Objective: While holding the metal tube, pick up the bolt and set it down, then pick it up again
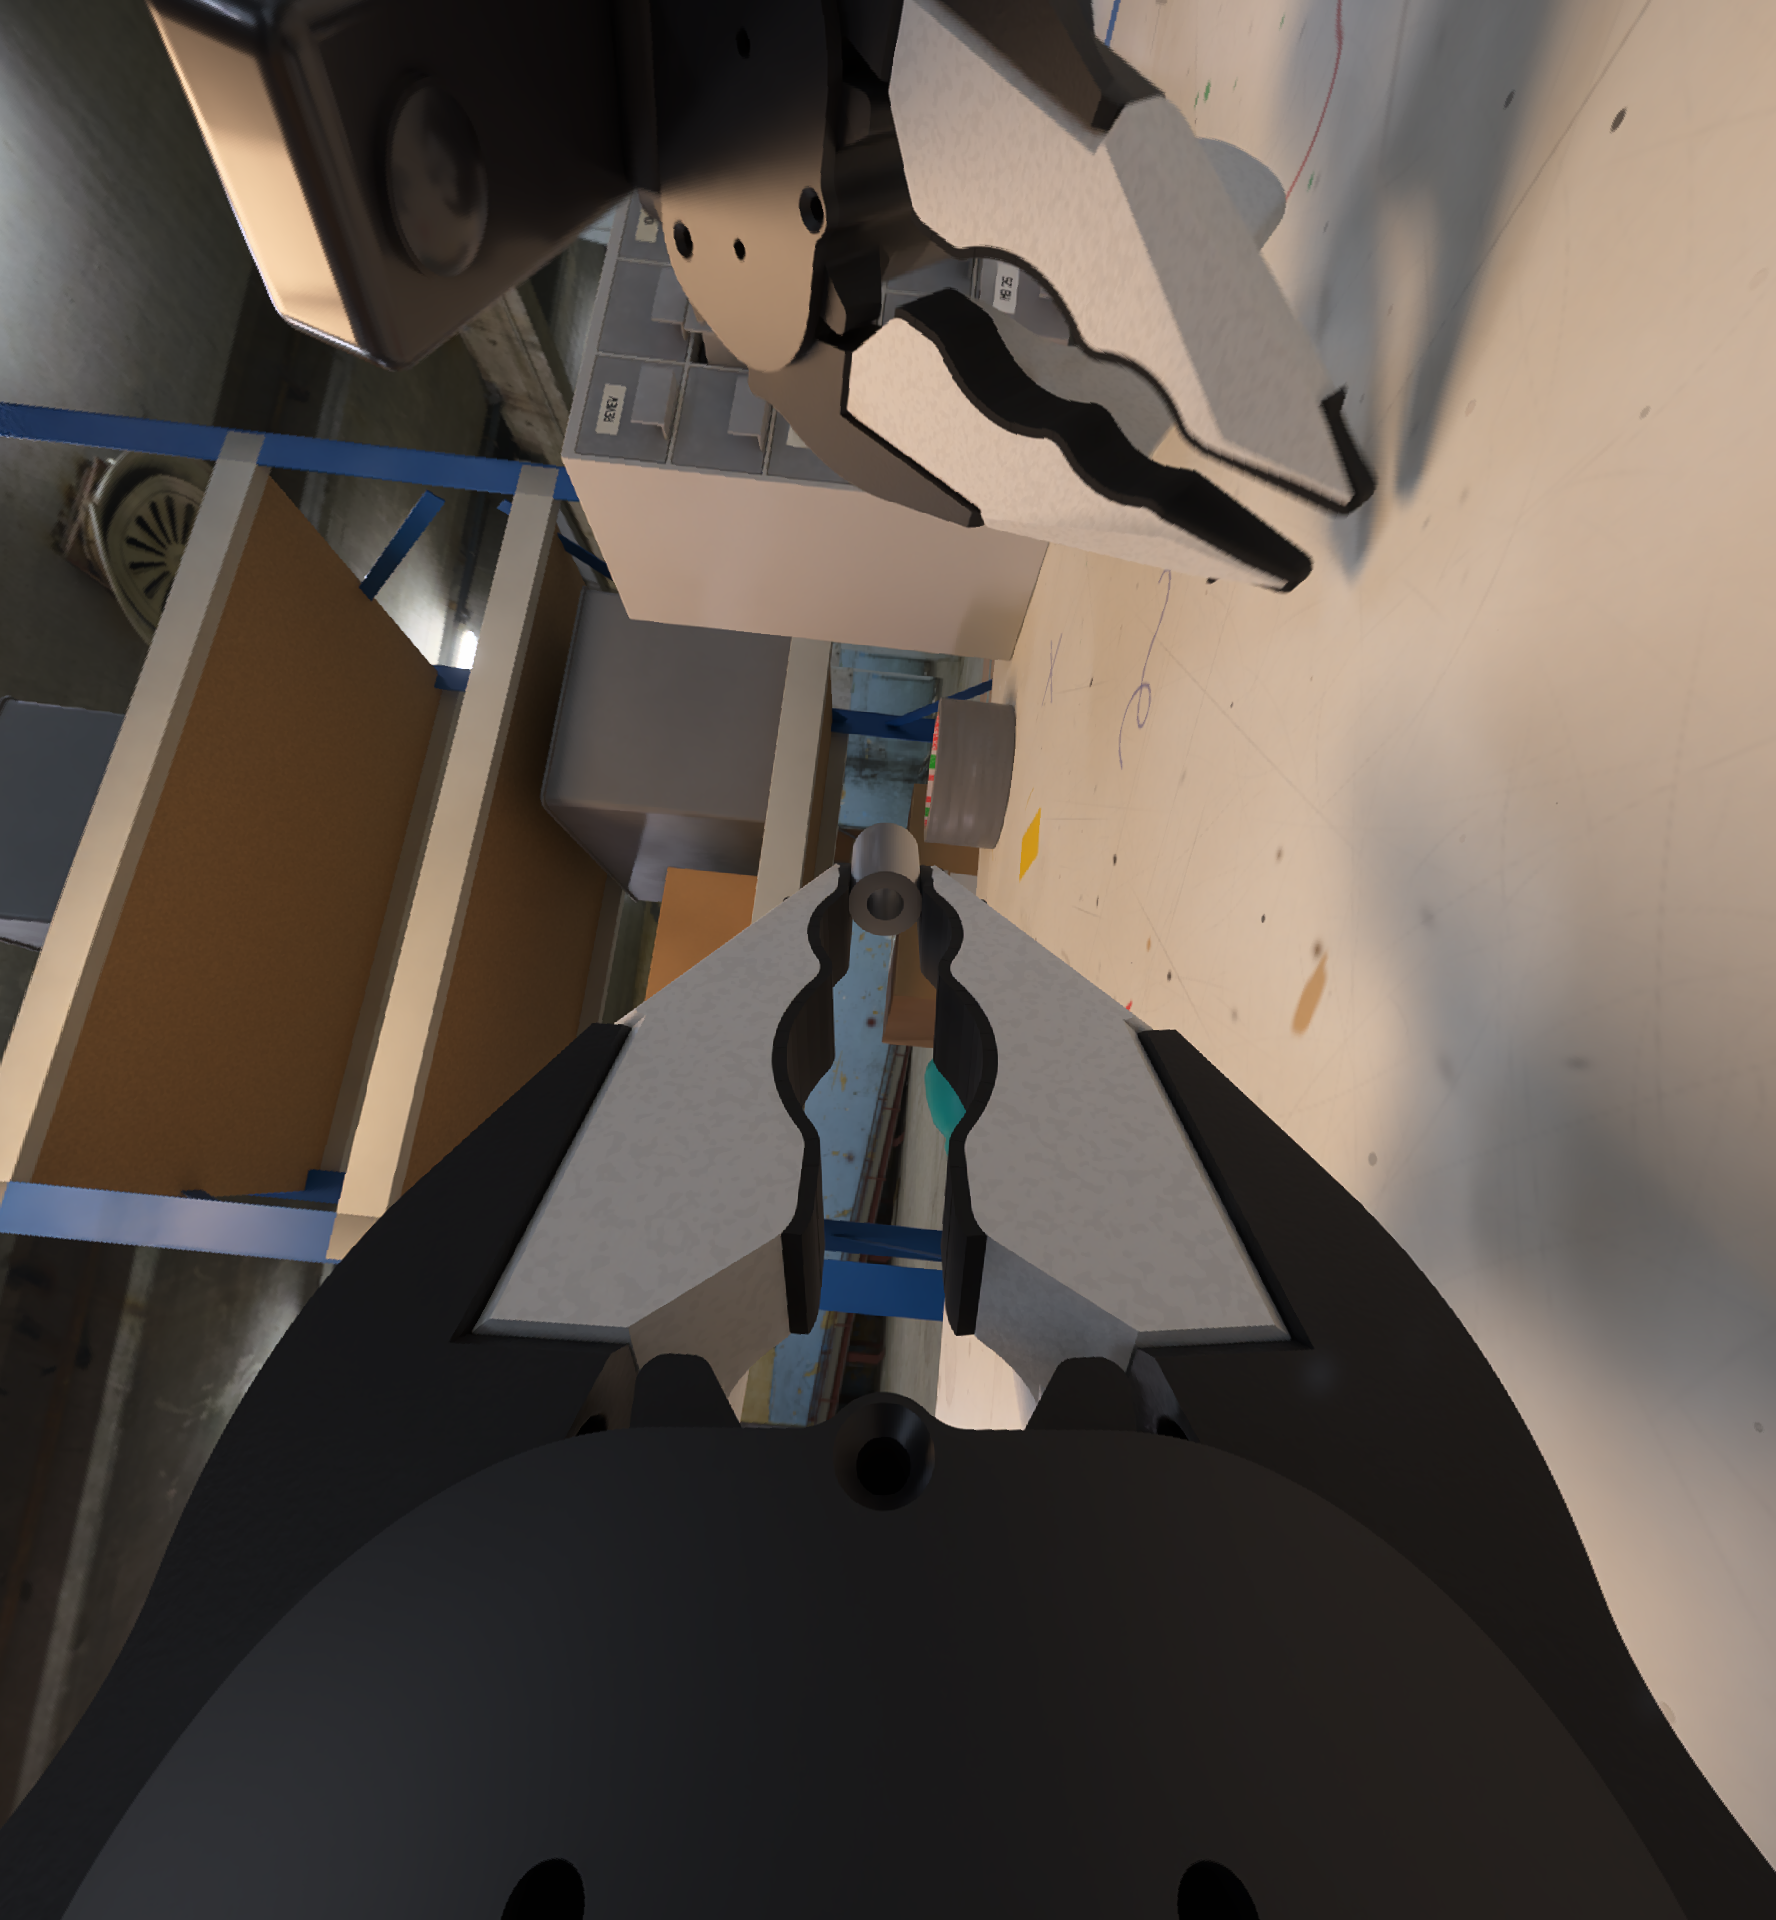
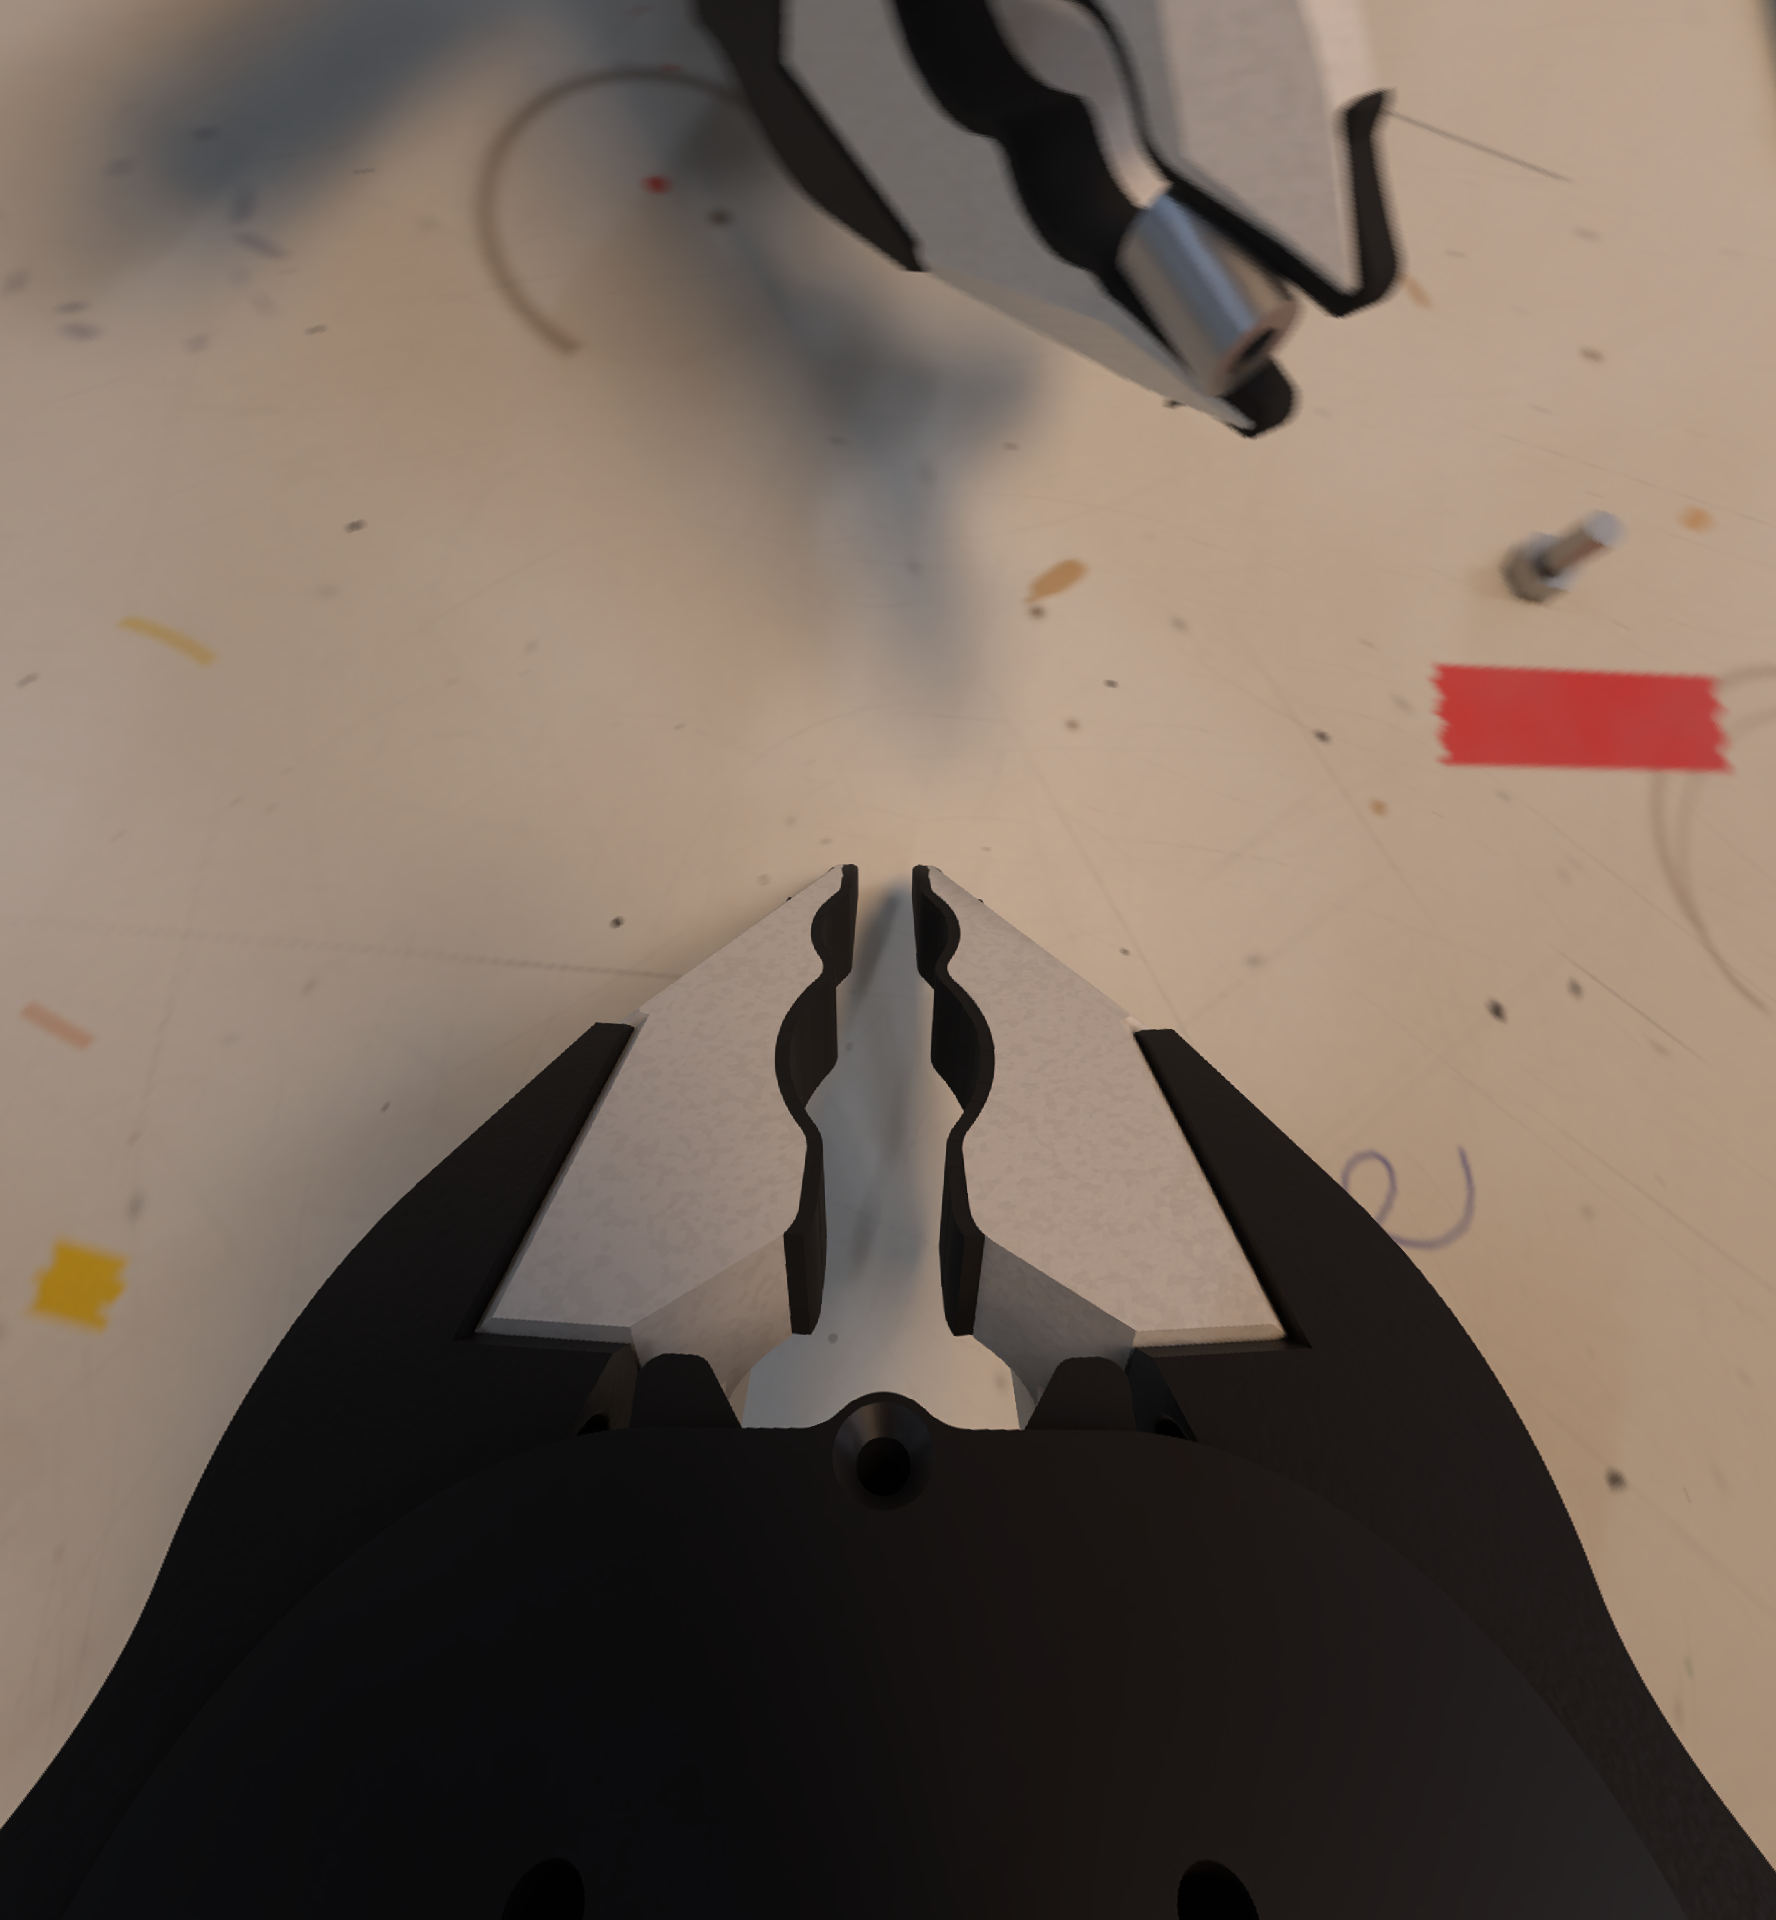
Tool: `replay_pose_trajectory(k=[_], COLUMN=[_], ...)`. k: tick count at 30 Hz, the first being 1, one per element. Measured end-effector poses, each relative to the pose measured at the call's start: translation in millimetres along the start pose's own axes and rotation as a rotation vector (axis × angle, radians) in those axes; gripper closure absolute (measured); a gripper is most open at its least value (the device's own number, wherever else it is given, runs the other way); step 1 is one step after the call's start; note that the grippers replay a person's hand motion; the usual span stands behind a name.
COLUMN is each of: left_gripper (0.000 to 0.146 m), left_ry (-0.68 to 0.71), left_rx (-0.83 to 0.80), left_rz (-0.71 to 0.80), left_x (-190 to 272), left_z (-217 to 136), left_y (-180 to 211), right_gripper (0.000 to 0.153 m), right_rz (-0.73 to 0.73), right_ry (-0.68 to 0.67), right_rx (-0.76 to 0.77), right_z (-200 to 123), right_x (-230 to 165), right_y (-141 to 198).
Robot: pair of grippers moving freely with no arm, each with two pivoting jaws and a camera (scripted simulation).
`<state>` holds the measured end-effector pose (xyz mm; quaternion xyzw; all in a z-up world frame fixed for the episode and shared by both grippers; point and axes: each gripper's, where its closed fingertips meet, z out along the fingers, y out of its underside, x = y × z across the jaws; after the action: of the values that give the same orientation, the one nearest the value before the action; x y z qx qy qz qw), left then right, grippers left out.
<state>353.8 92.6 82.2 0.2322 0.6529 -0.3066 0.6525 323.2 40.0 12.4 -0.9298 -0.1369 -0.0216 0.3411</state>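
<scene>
The bolt (image 2: 1561, 554) is seen lying free on the bench (image 2: 448, 727) at about two o'clock of the empty, slightly parted right tool (image 2: 884, 878), so only the tube (image 1: 882, 883) hold, clamped in the left tool (image 1: 884, 883), is judged done.

Matt black plastic, speckled grey metal, scuffed pale wood

The left gripper (image 1: 884, 883) has a matt black body, finely mottled grey metal fingers (image 1: 676, 1143) and dull black pads; the polished metal tube (image 1: 882, 883) at its tips catches the light. The right gripper (image 2: 884, 883) is finished alike. Ahead of it to the right lies a shiny steel bolt (image 2: 1557, 567) on the table (image 2: 448, 727), smooth pale wood, matt, flecked and scratched, with matt red tape (image 2: 1580, 717) nearer.
</scene>
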Motion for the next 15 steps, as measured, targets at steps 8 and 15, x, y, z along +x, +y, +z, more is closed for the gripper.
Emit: replay_pose_trajectory(k=[8,15], left_gripper=[0.135,0.135], left_ry=[-0.071,-0.068], left_rx=[-0.095,-0.143], left_rz=[0.064,0.119], left_x=[-10,-9], left_z=[0,3], left_y=[7,11], right_gripper=[0.146,0.138], right_rz=[0.529,0.681], right_ry=[0.276,0.527], right_rx=[0.084,0.042], right_z=[-12,-9], right_x=[0,-16], right_y=[-7,-10])
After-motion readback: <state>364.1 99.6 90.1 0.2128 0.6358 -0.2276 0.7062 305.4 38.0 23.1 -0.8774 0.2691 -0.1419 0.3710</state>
